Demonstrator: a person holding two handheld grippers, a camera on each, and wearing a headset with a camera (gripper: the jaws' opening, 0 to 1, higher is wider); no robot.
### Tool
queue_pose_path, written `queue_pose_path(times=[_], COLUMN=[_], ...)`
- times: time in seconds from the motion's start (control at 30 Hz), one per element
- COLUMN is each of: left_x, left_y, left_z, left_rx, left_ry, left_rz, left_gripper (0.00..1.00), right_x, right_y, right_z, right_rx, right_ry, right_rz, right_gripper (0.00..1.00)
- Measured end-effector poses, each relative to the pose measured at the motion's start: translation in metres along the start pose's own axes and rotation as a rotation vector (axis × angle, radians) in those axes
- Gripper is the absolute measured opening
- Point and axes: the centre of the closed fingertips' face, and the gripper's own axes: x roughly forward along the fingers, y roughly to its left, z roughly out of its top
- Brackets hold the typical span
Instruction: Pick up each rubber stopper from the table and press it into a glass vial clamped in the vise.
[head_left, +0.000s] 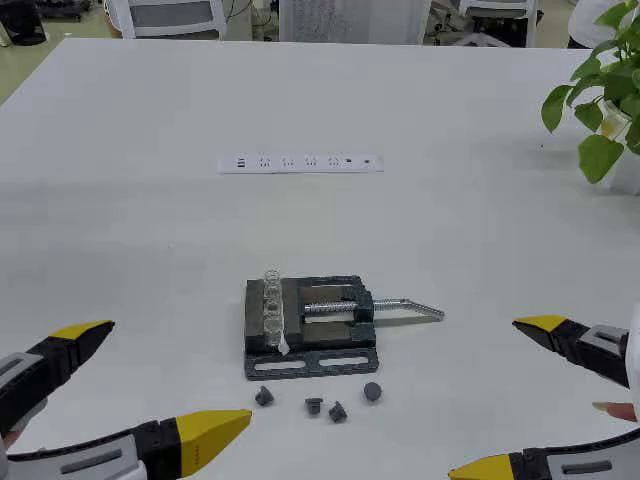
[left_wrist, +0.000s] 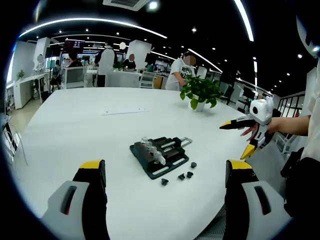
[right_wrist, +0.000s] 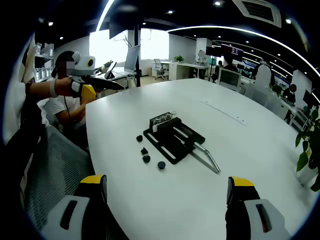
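A dark bench vise (head_left: 312, 330) sits mid-table with a row of clear glass vials (head_left: 272, 305) clamped in it. Several grey rubber stoppers (head_left: 338, 411) lie loose on the table just in front of it. My left gripper (head_left: 165, 378) hovers low at the left, open and empty. My right gripper (head_left: 490, 398) hovers at the right, also open and empty. In the left gripper view the vise (left_wrist: 162, 152) and stoppers (left_wrist: 181, 176) lie ahead between the yellow-tipped jaws. The right gripper view has the vise (right_wrist: 172, 137), vials (right_wrist: 164, 119) and stoppers (right_wrist: 145, 150) ahead.
A white power strip (head_left: 300, 162) lies flat behind the vise. A potted plant (head_left: 600, 100) stands at the table's right edge. The vise's screw handle (head_left: 410, 308) sticks out to the right. Chairs line the far edge, and people stand in the background.
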Motion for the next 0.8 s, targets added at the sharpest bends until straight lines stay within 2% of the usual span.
queue_pose_path(times=[0.2,0.43,0.8], left_x=[-0.004,-0.009,-0.014], left_y=[0.004,0.001,0.004], left_z=[-0.005,-0.011,-0.014], left_rx=[0.004,0.015,0.009], left_ry=[0.025,0.048,0.044], left_rz=[0.005,-0.001,0.003], left_gripper=[0.99,0.99,0.99], right_x=[0.000,0.000,0.000], right_y=[-0.002,0.001,0.000], right_z=[-0.001,-0.004,-0.002], right_rx=[-0.002,-0.001,-0.012], right_ry=[0.006,0.014,0.024], right_rz=[-0.002,0.003,0.008], right_gripper=[0.99,0.99,0.99])
